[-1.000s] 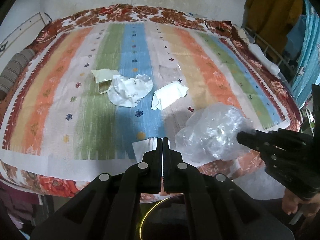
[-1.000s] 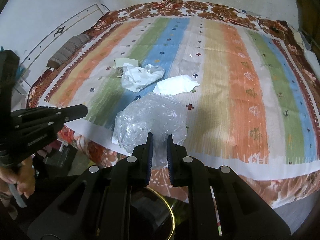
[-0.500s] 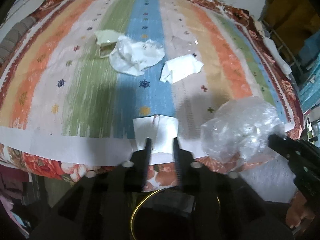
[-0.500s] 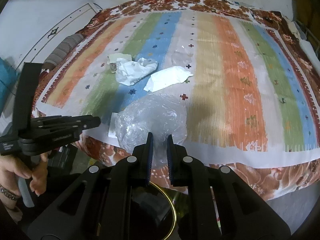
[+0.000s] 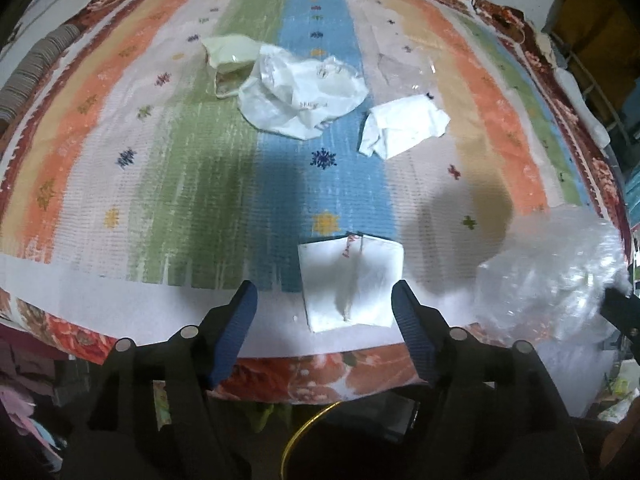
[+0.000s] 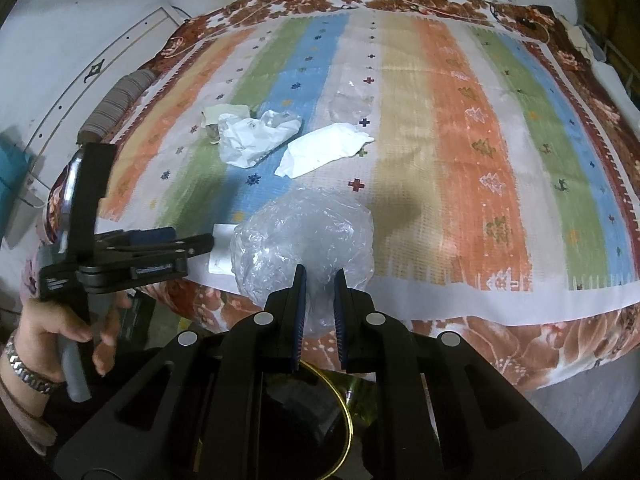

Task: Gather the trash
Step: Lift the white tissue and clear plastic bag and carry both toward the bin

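My left gripper (image 5: 325, 294) is open, its jaws wide apart on either side of a flat white paper packet (image 5: 350, 282) that lies at the near edge of the striped bedspread (image 5: 160, 168). My right gripper (image 6: 320, 280) is shut on a clear plastic bag (image 6: 306, 240), held over the bed's near edge; the bag also shows in the left wrist view (image 5: 560, 276). Farther back lie a crumpled white bag (image 5: 302, 92), a crumpled white paper (image 5: 402, 126), a cream wrapper (image 5: 228, 62) and a clear film sheet (image 5: 404, 68).
The bed fills most of both views, with a floral border (image 6: 480, 340) hanging over its near side. A striped bolster (image 6: 116, 100) lies at the left edge by the wall. Clothes and a rack (image 5: 592, 48) stand to the right.
My left gripper has opened from shut to wide and moved forward and down over the white paper packet. My right gripper still holds the plastic bag, little moved.
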`<state>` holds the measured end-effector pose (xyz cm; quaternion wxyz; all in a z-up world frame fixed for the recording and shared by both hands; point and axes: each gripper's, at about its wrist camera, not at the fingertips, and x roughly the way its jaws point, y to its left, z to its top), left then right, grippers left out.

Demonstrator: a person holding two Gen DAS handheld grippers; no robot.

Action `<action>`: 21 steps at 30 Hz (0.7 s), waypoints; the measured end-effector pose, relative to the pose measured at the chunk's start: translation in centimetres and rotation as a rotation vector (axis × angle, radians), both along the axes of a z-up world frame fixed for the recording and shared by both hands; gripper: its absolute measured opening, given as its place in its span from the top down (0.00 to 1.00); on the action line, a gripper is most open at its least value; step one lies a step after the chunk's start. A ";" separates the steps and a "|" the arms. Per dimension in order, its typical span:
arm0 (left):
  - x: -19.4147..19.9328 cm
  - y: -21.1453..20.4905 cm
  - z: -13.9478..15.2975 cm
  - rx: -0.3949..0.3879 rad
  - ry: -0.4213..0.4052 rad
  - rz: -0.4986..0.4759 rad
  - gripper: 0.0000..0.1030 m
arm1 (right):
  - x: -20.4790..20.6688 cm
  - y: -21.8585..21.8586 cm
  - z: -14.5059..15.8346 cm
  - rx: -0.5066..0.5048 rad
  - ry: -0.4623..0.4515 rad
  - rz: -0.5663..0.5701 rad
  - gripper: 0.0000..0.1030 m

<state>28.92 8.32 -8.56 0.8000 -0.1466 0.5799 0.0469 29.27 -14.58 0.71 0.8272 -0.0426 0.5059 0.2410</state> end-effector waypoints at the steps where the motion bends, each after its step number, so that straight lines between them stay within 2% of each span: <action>1: 0.2 0.0 -0.3 -0.003 0.006 -0.002 0.32 | 0.1 0.0 0.0 0.006 0.005 -0.001 0.89; 5: 1.1 0.0 -1.2 0.000 0.008 -0.027 0.28 | 0.0 0.2 0.0 -0.002 0.008 0.003 0.89; 10: 1.5 -0.7 -2.0 0.009 0.018 -0.067 0.31 | 0.6 0.1 -0.4 -0.006 0.034 -0.012 0.88; 13: 1.8 -1.6 -2.5 0.016 0.029 -0.100 0.38 | 0.8 0.2 -0.7 -0.015 0.038 -0.016 0.88; 15: 1.9 -2.0 -2.9 0.005 0.050 -0.109 0.48 | 0.9 0.2 -1.0 -0.020 0.046 -0.022 0.88; 17: 2.1 -2.5 -3.5 0.015 0.073 -0.119 0.53 | 1.0 0.1 -1.2 -0.018 0.060 -0.025 0.88; 18: 2.2 -2.7 -3.8 0.020 0.085 -0.128 0.64 | 1.1 0.1 -1.3 -0.017 0.063 -0.027 0.88; 20: 2.3 -3.2 -4.1 0.040 0.091 -0.143 0.70 | 1.2 0.1 -1.3 -0.014 0.061 -0.028 0.88; 21: 2.3 -3.5 -4.0 0.052 0.090 -0.155 0.79 | 1.2 0.1 -1.2 -0.011 0.060 -0.029 0.88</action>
